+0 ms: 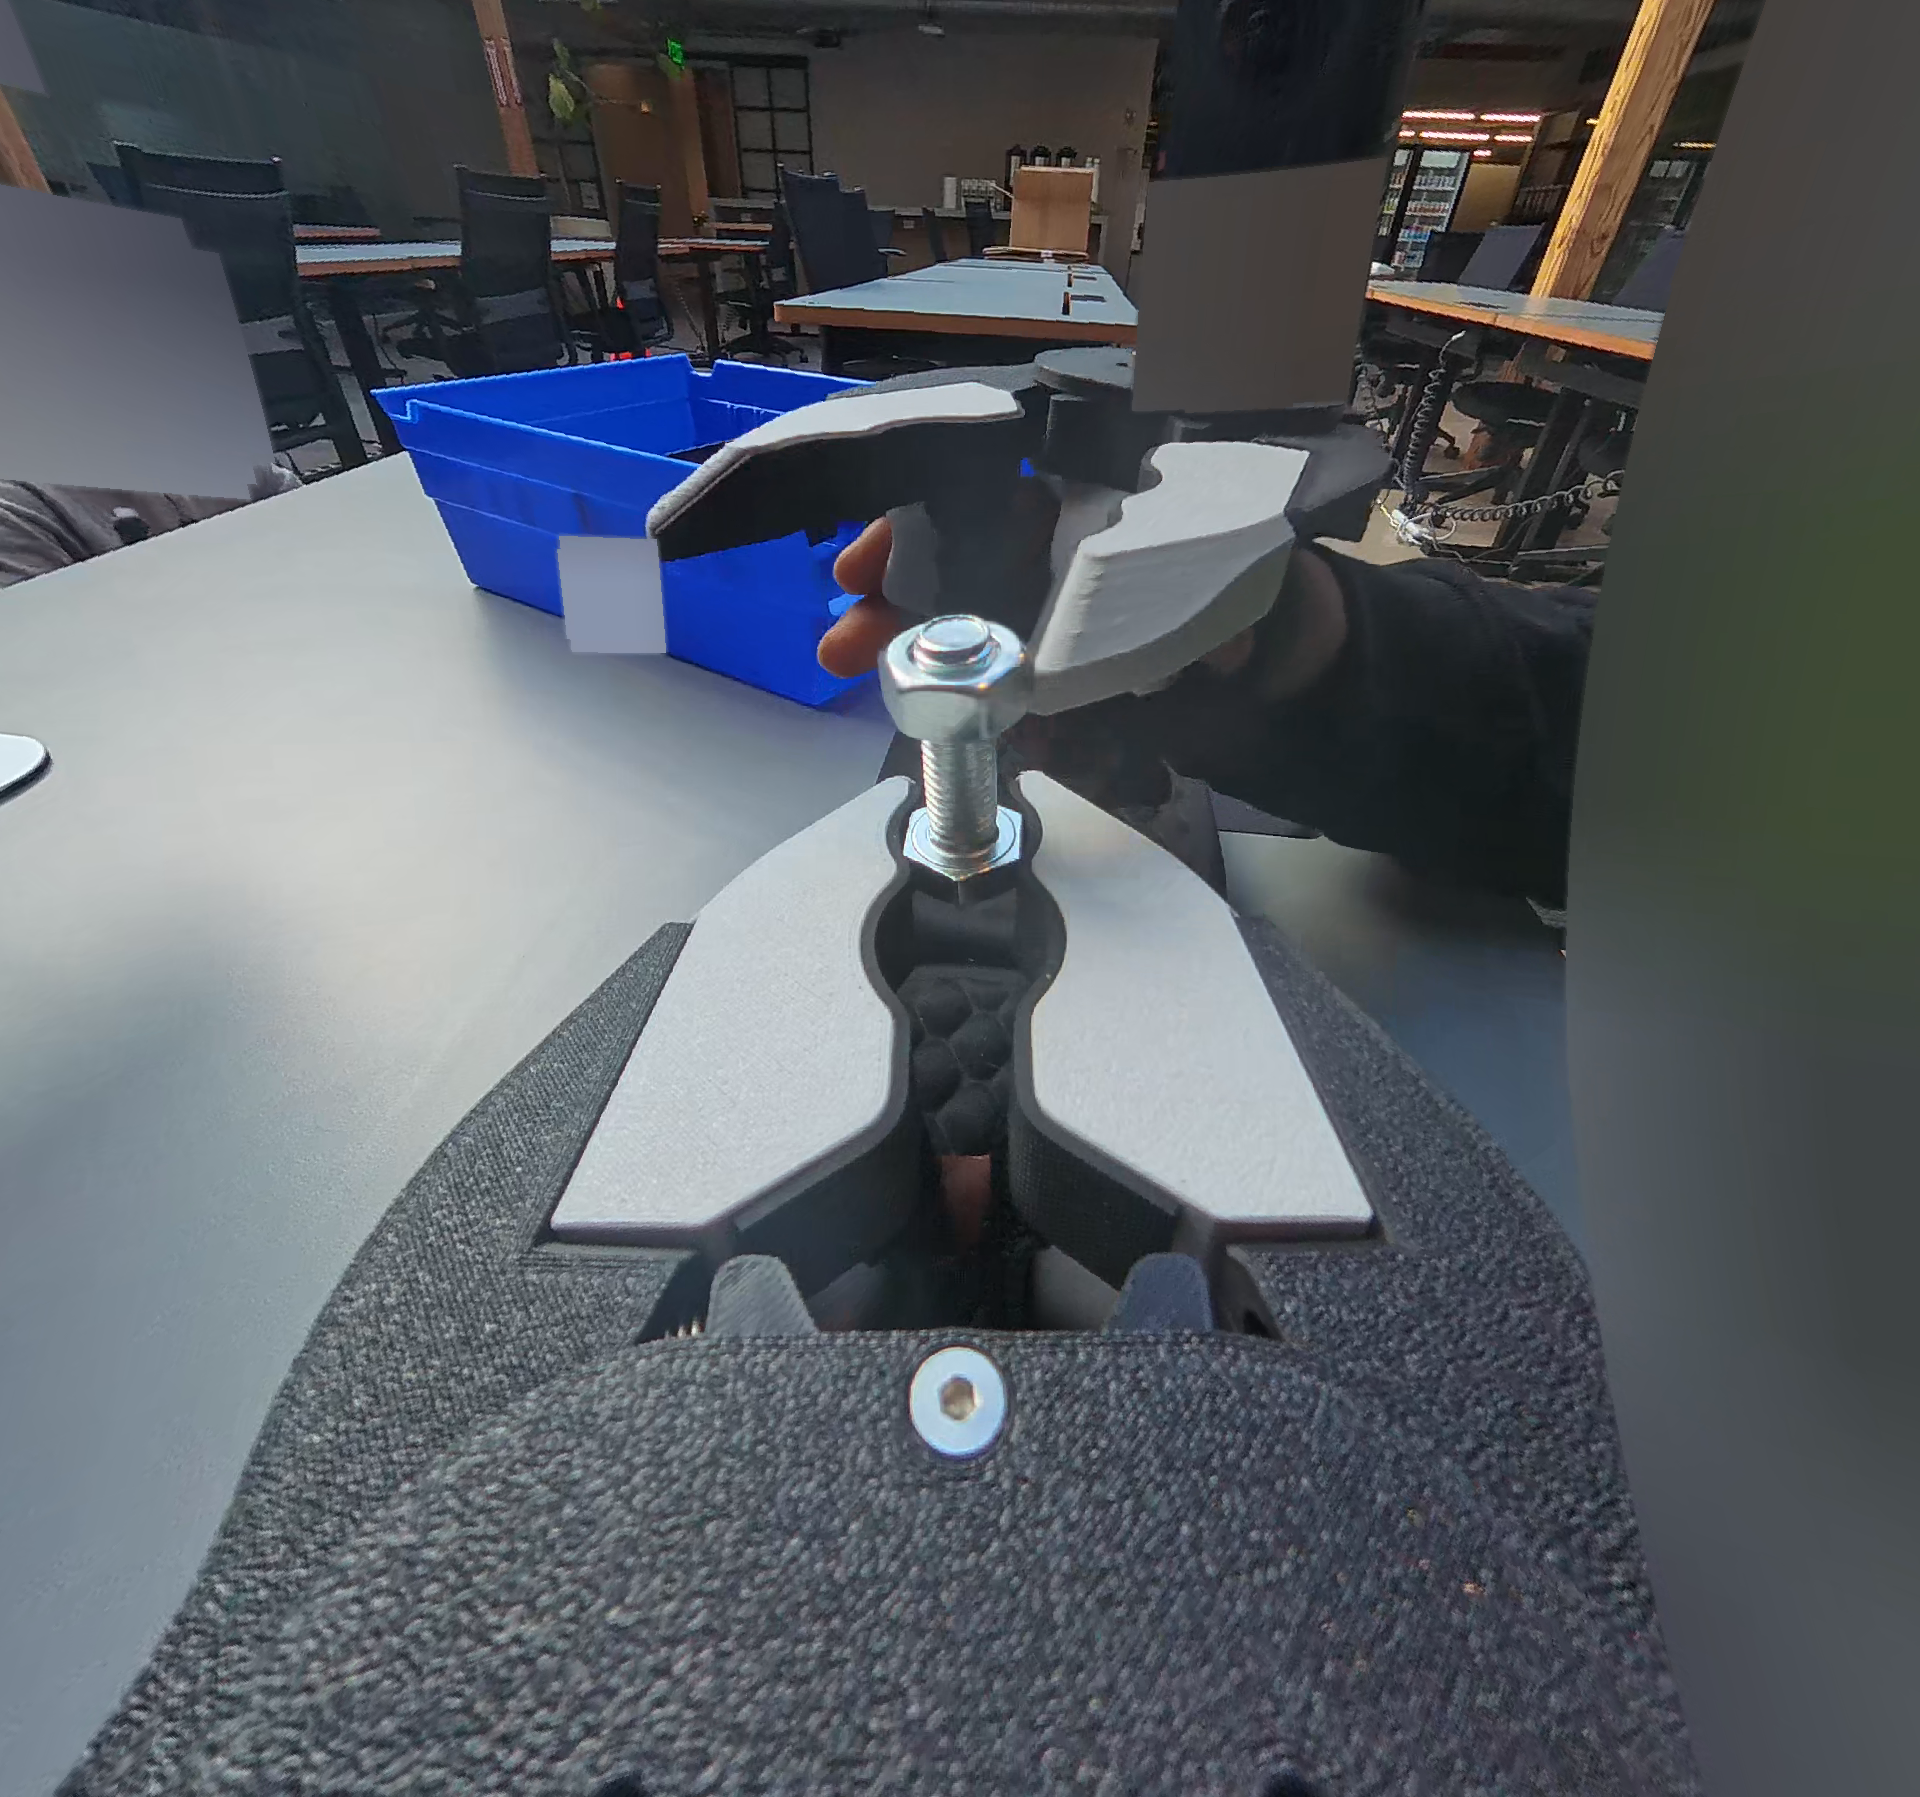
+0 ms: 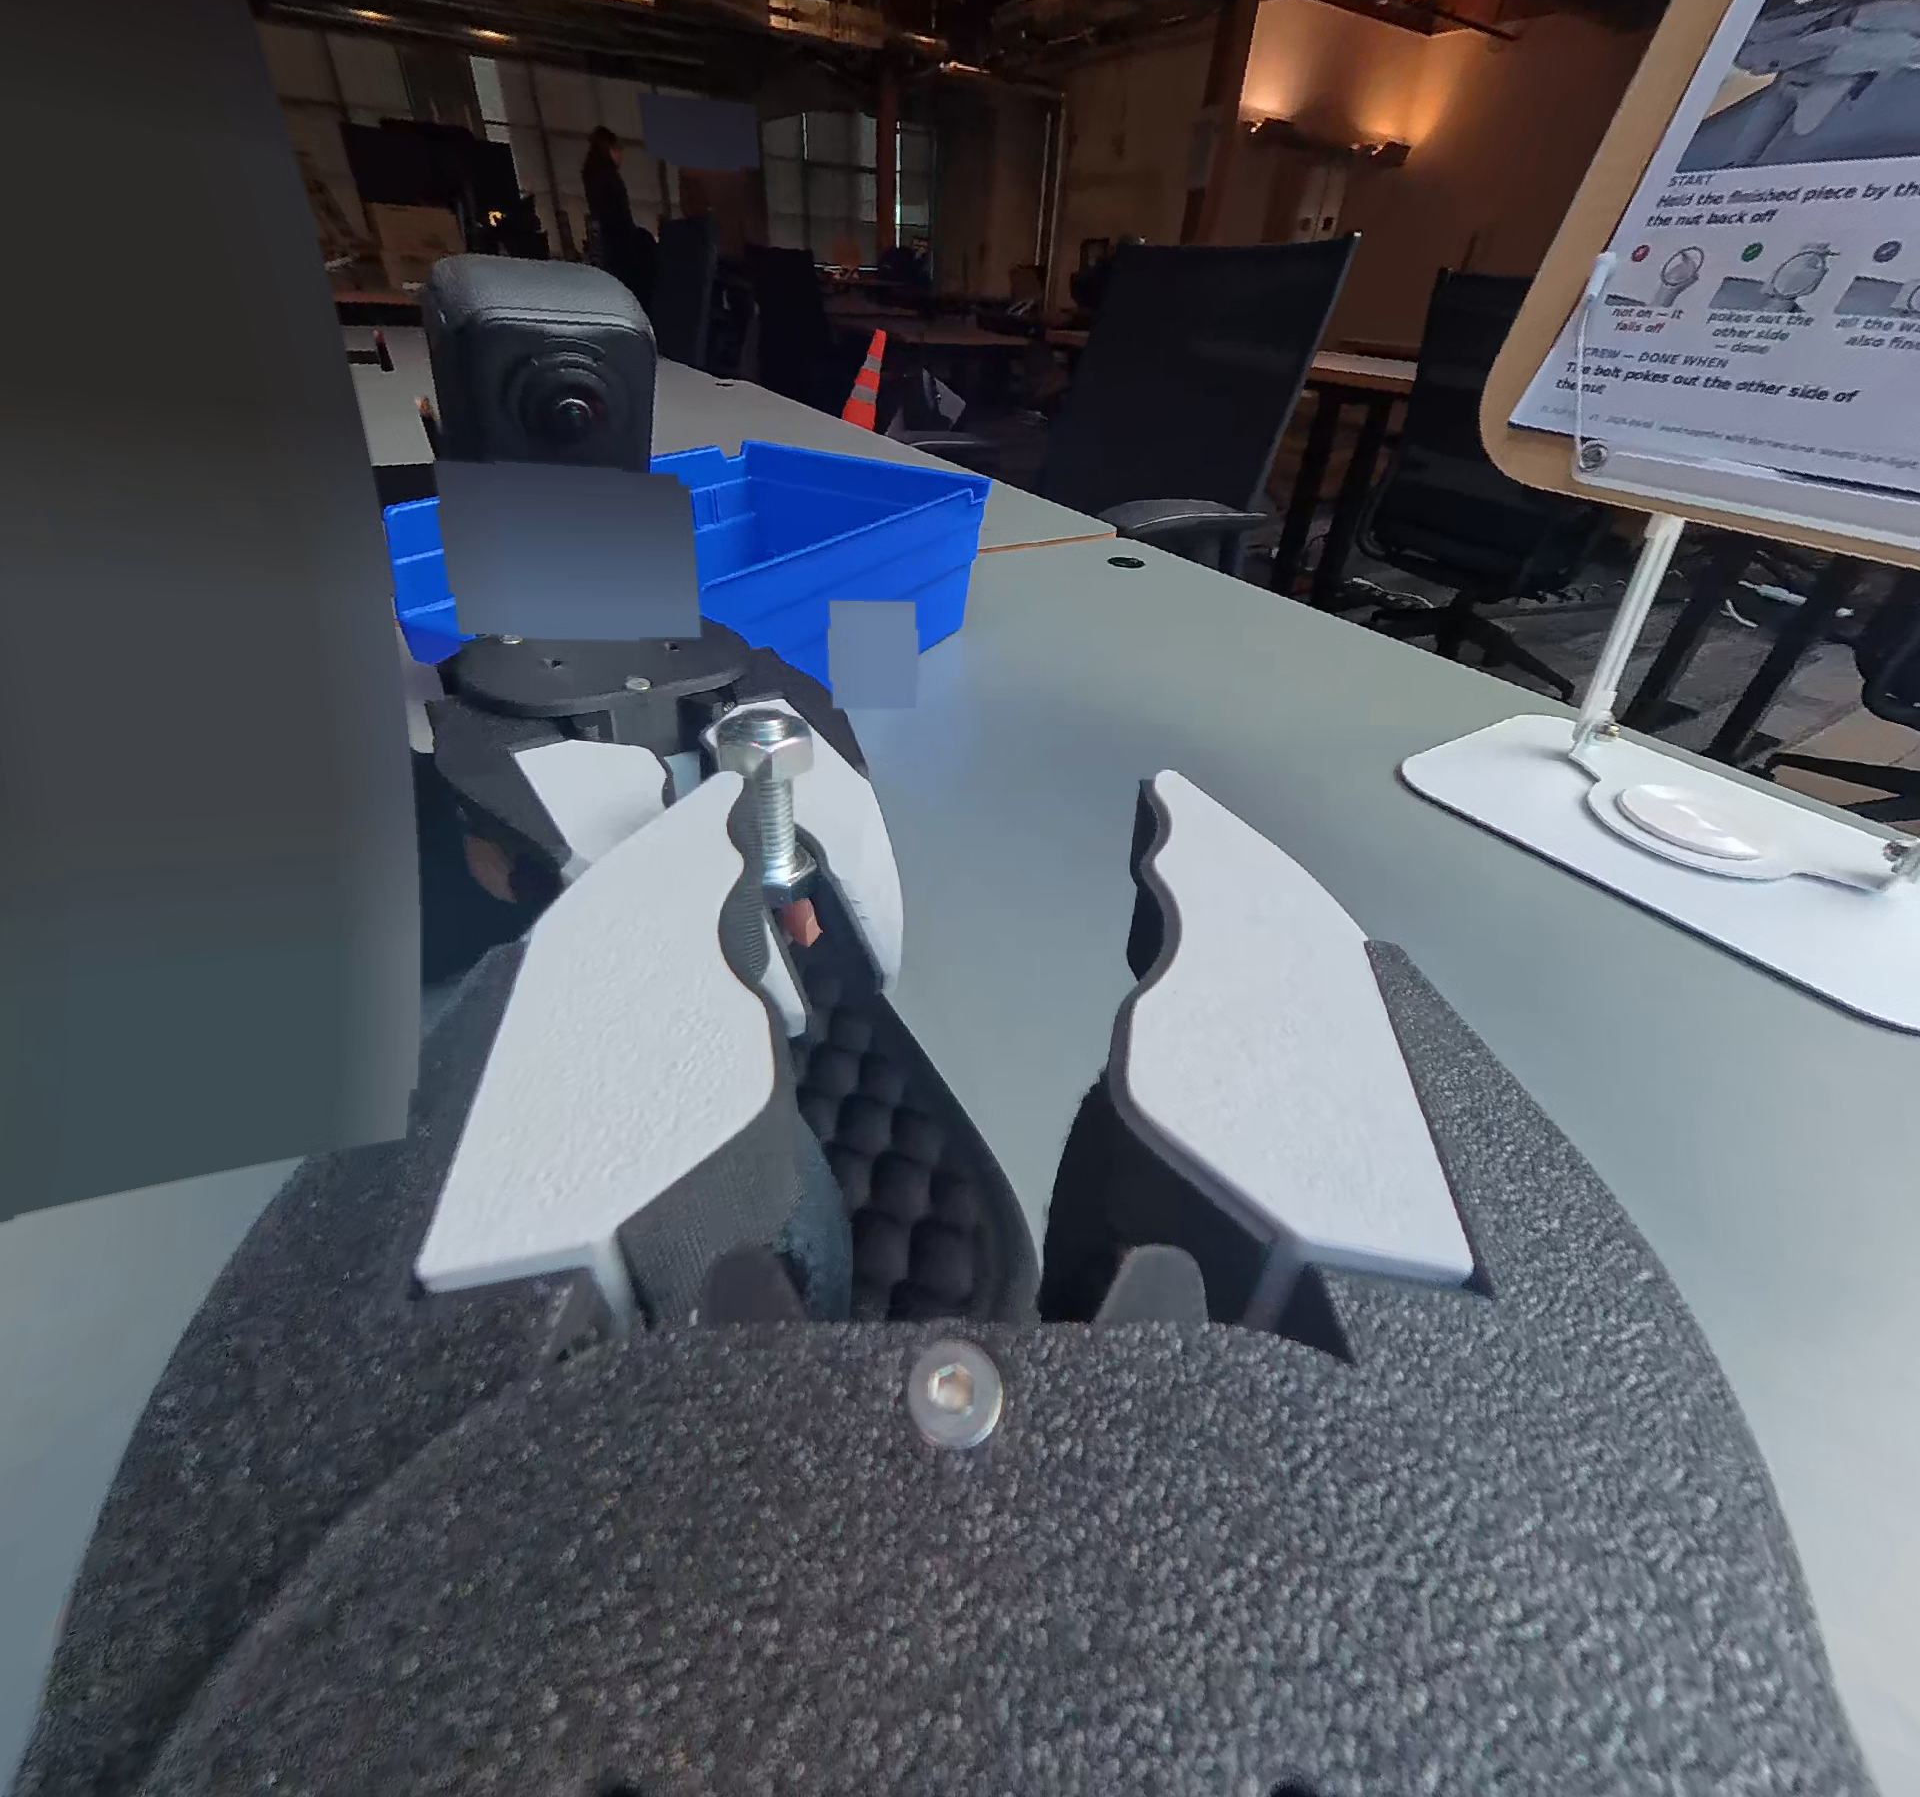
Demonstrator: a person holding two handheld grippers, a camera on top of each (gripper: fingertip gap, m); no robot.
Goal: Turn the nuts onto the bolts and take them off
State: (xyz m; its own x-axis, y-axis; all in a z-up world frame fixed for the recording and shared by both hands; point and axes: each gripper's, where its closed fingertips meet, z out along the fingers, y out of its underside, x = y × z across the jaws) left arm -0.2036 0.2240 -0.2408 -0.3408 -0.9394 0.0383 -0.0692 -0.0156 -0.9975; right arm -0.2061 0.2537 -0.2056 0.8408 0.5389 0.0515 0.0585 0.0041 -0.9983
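The bolt (image 1: 958,791) stands upright above the tabletop (image 1: 312,812), its lower end between the tips of the left gripper (image 1: 961,838), a nut (image 1: 956,682) at its top. The right gripper (image 1: 852,584) sits just behind the nut. A bin (image 1: 582,490) rests farther back on the tabletop, and a document stand (image 2: 1662,843) sits near the right edge.

- A grey table (image 1: 312,812) carries everything.
- A blue bin (image 1: 582,480) sits on it at about 11 o'clock in the left wrist view.
- In the right wrist view a white stand base (image 2: 1662,854) lies at 2 o'clock.
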